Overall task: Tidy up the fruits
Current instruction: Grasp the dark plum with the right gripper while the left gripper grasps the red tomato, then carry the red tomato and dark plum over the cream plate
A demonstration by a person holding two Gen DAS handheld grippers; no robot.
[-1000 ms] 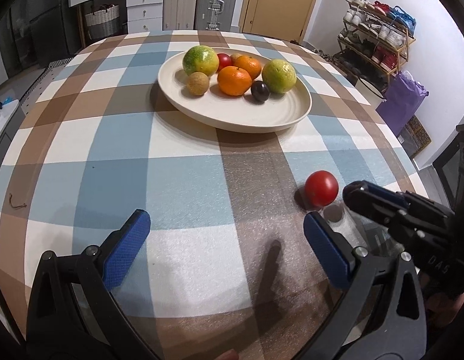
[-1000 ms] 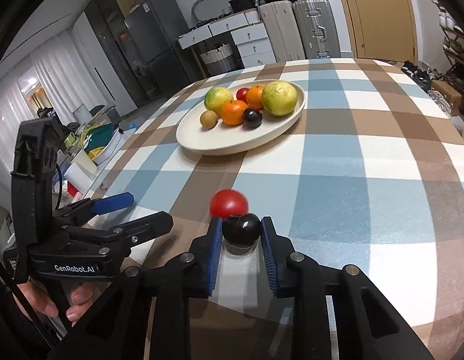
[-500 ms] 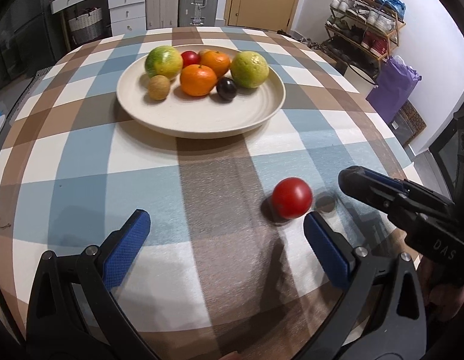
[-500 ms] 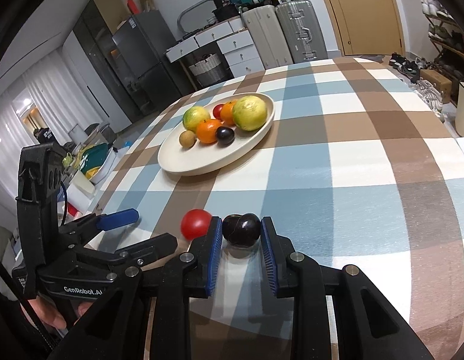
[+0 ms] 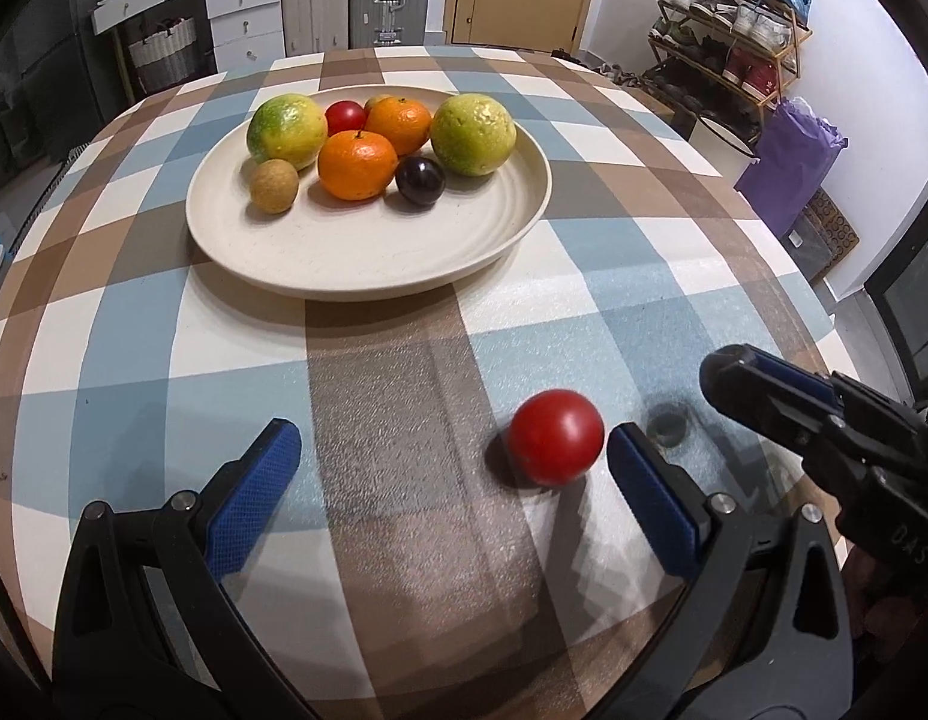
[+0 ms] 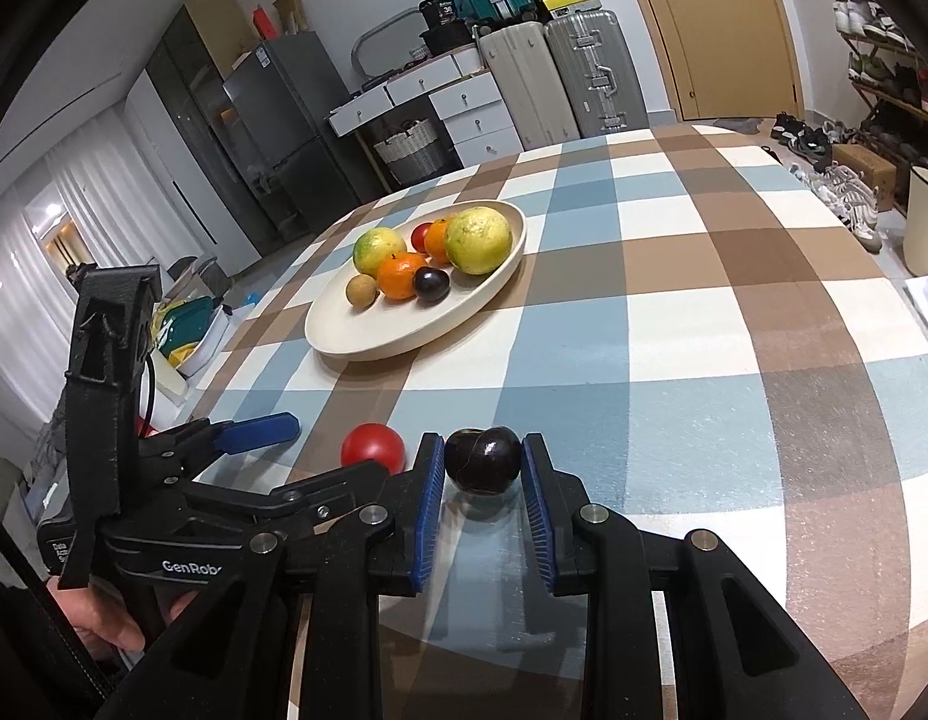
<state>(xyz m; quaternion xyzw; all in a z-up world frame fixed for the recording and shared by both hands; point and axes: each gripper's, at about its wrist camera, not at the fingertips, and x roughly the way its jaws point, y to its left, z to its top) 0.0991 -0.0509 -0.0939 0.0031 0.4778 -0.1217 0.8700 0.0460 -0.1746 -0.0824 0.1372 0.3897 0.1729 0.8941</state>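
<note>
A red tomato (image 5: pixel 556 435) lies on the checked tablecloth between the blue pads of my left gripper (image 5: pixel 452 480), close to the right-hand pad; the jaws are open and not touching it. My right gripper (image 6: pixel 481 462) is shut on a dark plum (image 6: pixel 481 459), held just above the cloth, to the right of the tomato (image 6: pixel 372 447). In the left wrist view the right gripper (image 5: pixel 727 372) hides the plum. The cream plate (image 5: pixel 356 258) further back holds several fruits: two green citrus, two oranges, a small tomato, a dark plum and a brown fruit.
The round table's edge (image 5: pixel 823 324) curves close on the right. Beyond it are a purple bag (image 5: pixel 793 156) and a shoe rack (image 5: pixel 733 60). Suitcases (image 6: pixel 559 78), drawers and a fridge (image 6: pixel 272 138) stand behind the table. A hand (image 6: pixel 110 624) grips the left gripper's handle.
The left gripper moved forward and right, so the tomato now sits between its fingers and the plate looks nearer. The right gripper drifted right of the tomato, still holding the plum.
</note>
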